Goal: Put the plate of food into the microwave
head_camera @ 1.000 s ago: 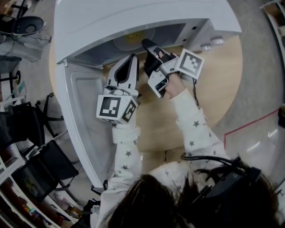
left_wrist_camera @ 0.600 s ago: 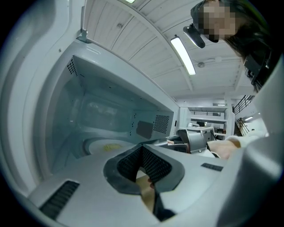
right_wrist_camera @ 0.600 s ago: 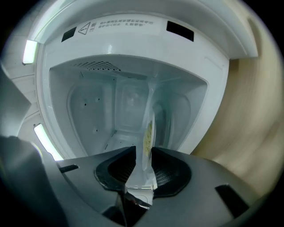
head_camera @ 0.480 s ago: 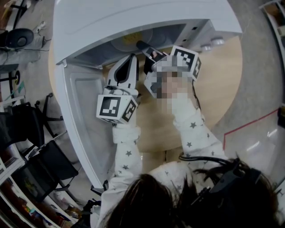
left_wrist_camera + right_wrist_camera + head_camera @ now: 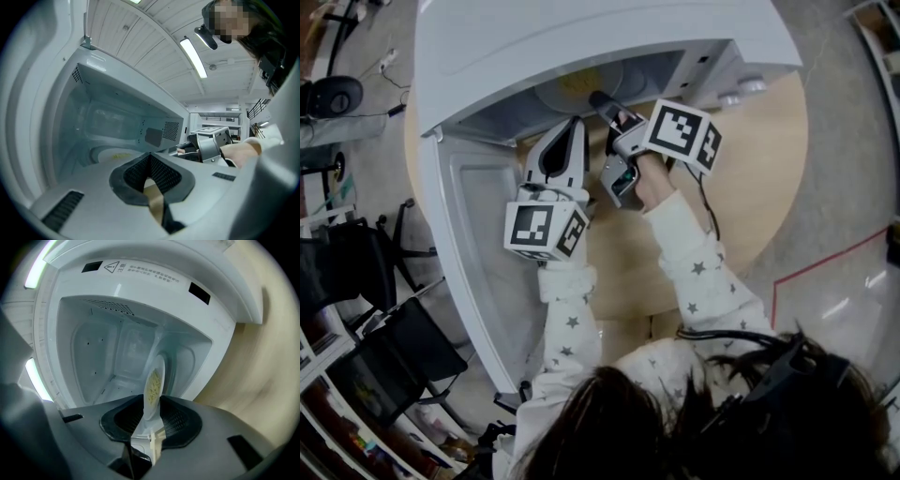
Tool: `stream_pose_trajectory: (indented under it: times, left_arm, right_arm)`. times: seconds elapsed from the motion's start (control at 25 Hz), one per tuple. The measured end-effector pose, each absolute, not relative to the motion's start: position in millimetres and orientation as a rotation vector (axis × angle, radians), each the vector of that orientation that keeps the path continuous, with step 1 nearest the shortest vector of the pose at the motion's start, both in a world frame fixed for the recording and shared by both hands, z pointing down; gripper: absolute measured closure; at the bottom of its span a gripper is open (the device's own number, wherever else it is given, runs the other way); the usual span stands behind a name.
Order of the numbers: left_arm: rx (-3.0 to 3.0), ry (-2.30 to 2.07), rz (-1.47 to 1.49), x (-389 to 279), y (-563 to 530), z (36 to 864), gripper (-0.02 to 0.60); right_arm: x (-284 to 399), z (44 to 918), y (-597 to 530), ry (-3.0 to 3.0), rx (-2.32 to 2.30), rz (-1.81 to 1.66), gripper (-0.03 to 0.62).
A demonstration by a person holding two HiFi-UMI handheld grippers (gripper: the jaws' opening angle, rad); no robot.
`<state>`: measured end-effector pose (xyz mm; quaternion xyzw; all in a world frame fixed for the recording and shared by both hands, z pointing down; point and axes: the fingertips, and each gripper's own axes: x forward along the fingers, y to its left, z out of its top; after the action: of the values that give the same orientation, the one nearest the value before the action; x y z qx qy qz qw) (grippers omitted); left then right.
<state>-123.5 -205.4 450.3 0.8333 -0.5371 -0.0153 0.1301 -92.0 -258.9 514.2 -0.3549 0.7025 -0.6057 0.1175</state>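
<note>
The white plate (image 5: pixel 578 86) with yellow food lies inside the open microwave (image 5: pixel 581 33), low in its cavity. My right gripper (image 5: pixel 602 99) reaches into the opening and is shut on the plate's near rim. In the right gripper view the plate (image 5: pixel 155 383) stands edge-on between the jaws of the right gripper (image 5: pixel 151 423), with the cavity (image 5: pixel 103 352) behind it. My left gripper (image 5: pixel 567 141) hovers at the opening's left side, shut with nothing in it. In the left gripper view the plate (image 5: pixel 115 154) shows past the left gripper (image 5: pixel 150 161).
The microwave door (image 5: pixel 473 234) hangs open to the left, beside my left arm. The microwave stands on a round wooden table (image 5: pixel 759 169). Two knobs (image 5: pixel 742 91) sit at its front right. Office chairs (image 5: pixel 384 328) stand on the floor at left.
My right gripper has shifted a little left and turned, carrying the plate deeper into the cavity. The left gripper has stayed where it was.
</note>
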Motion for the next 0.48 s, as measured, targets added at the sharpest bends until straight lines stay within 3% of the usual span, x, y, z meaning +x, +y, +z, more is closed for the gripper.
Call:
stream_pose_trajectory:
  times: [0.48]
  left_arm:
    - [2.408,-1.573,-0.035,-120,-195,455,0.586]
  right_arm:
    - [-90,528,-244,1.966,-0.978,-1.858,0.5]
